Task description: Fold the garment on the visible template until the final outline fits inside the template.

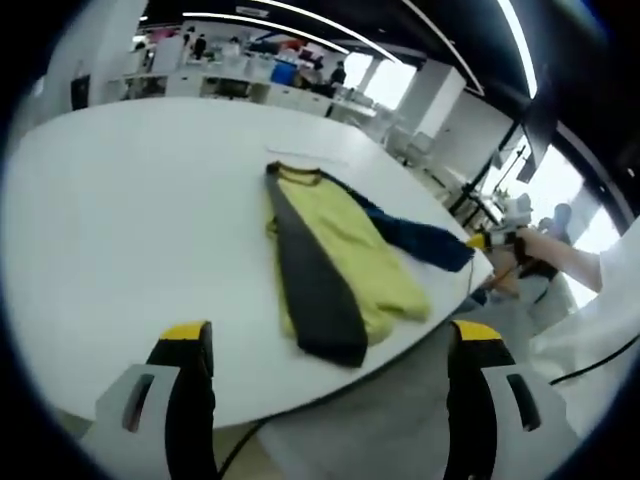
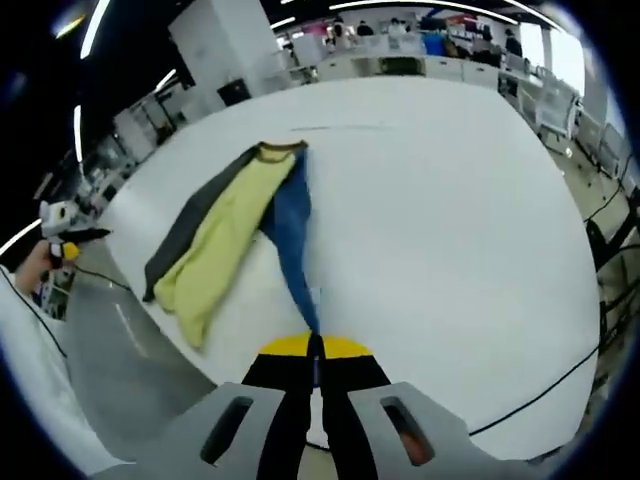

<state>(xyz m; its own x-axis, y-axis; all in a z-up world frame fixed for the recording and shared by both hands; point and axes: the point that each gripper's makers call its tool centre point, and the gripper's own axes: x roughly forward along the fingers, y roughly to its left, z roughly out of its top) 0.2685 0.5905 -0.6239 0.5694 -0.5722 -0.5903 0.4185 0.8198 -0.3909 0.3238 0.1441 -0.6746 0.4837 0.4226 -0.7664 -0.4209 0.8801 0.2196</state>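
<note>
Left gripper view: garment (image 1: 335, 260) lies on the white tabletop (image 1: 130, 230), centre of frame, reaching toward the near edge at lower right. It has a yellow body, a dark grey sleeve folded along its left side and a blue sleeve stretched out to the right. Left gripper (image 1: 330, 345) at bottom, its 2 fingers spread wide apart, holding nothing, off the tabletop edge. At right of frame the right gripper (image 1: 478, 241) meets the blue sleeve tip, a hand behind it.

Right gripper view: the right gripper's fingers (image 2: 290, 365) are pressed together at bottom centre, pinching the blue sleeve tip. Sleeve runs up to the garment at upper left of centre.
</note>
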